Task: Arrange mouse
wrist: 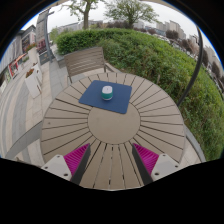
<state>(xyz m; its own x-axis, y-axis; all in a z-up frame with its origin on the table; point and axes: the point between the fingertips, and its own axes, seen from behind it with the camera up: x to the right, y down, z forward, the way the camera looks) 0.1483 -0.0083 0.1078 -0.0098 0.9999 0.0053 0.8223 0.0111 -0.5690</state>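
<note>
A small white and teal mouse lies on a dark blue mouse mat at the far side of a round wooden slatted table. My gripper is above the near part of the table, well short of the mat. Its fingers, with magenta pads, stand wide apart with nothing between them but bare tabletop.
A wooden chair stands behind the table. A green hedge runs along the right and back. A paved floor lies to the left, with more chairs at the far left.
</note>
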